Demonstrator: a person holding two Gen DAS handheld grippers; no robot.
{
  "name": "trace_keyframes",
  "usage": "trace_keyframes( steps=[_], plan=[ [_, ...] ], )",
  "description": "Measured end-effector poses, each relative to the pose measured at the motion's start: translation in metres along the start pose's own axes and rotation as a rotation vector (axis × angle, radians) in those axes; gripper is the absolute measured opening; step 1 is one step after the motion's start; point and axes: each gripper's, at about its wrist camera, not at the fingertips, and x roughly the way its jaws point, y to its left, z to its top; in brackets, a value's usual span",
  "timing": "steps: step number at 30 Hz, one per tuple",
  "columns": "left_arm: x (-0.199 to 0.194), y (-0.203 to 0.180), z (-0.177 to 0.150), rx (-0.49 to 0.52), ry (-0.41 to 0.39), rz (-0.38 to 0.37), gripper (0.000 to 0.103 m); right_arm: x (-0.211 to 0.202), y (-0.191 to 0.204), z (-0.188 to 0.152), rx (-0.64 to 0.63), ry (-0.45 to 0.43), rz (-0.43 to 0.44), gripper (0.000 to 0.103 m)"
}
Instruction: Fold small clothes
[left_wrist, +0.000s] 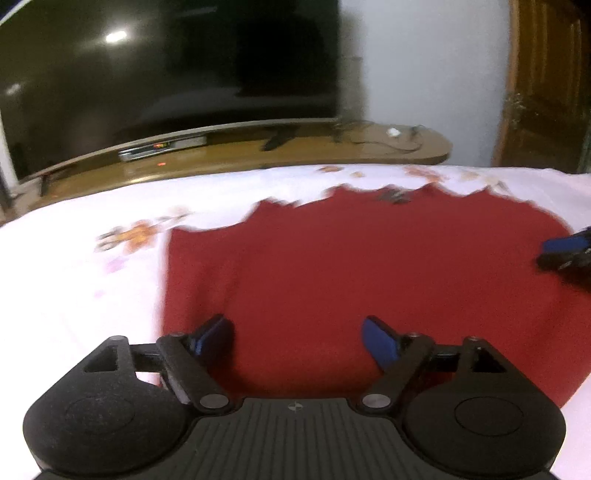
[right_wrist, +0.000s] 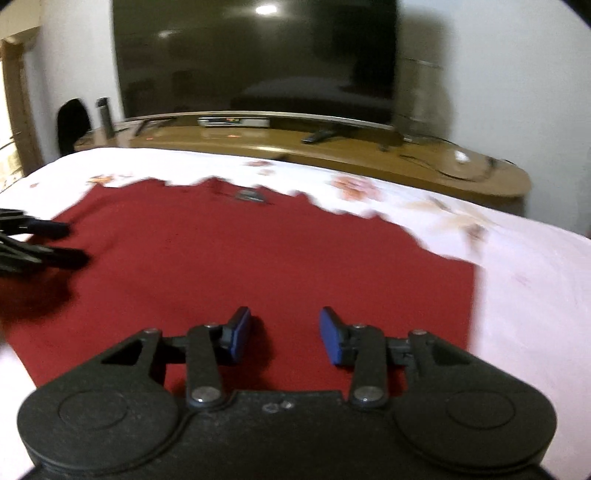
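A dark red garment (left_wrist: 351, 280) lies spread flat on a white flowered bedsheet (left_wrist: 92, 295); it also shows in the right wrist view (right_wrist: 258, 266). A small dark label (right_wrist: 251, 195) sits near its far edge. My left gripper (left_wrist: 297, 332) is open and empty, just above the garment's near left part. My right gripper (right_wrist: 284, 332) is open and empty, above the garment's near right part. The right gripper also shows at the right edge of the left wrist view (left_wrist: 569, 254). The left gripper shows at the left edge of the right wrist view (right_wrist: 40, 243).
Beyond the bed stands a wooden TV bench (right_wrist: 332, 151) with a large dark television (right_wrist: 255, 59), a set-top box (right_wrist: 232, 121), a remote (right_wrist: 317, 136) and cables. A wooden door (left_wrist: 546, 81) is at the far right of the left wrist view.
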Motion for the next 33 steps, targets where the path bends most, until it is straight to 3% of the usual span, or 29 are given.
trace_keyframes(
  steps=[3,8,12,18,20,21,27,30,33],
  plan=[
    [0.0,0.007,-0.002,-0.029,0.003,-0.011,0.081,-0.01,-0.019,-0.008,0.021,-0.001,-0.013,0.037],
    [-0.016,0.005,0.006,-0.032,-0.004,0.003,0.081,-0.018,-0.01,-0.001,0.048,-0.006,-0.041,0.038],
    [-0.038,-0.001,0.0,-0.078,-0.025,-0.086,0.081,-0.045,-0.004,-0.006,0.081,-0.044,-0.006,0.04],
    [-0.031,-0.052,-0.013,0.035,0.008,-0.104,0.081,-0.038,0.062,-0.022,0.013,-0.022,0.103,0.038],
    [-0.024,-0.053,-0.024,0.062,0.046,-0.063,0.081,-0.033,0.076,-0.027,-0.025,-0.004,0.09,0.039],
    [-0.026,-0.045,-0.03,0.037,0.027,-0.079,0.081,-0.028,0.08,-0.03,-0.052,0.02,0.066,0.039],
    [-0.037,-0.009,-0.038,-0.004,0.032,-0.052,0.081,-0.048,0.04,-0.046,-0.011,0.027,-0.024,0.038],
    [-0.041,-0.004,-0.037,-0.002,0.036,-0.051,0.081,-0.061,0.011,-0.06,0.059,0.02,-0.018,0.037],
    [-0.048,0.0,-0.037,-0.013,0.02,-0.04,0.081,-0.086,-0.002,-0.063,0.122,-0.043,-0.041,0.039]
  ],
)
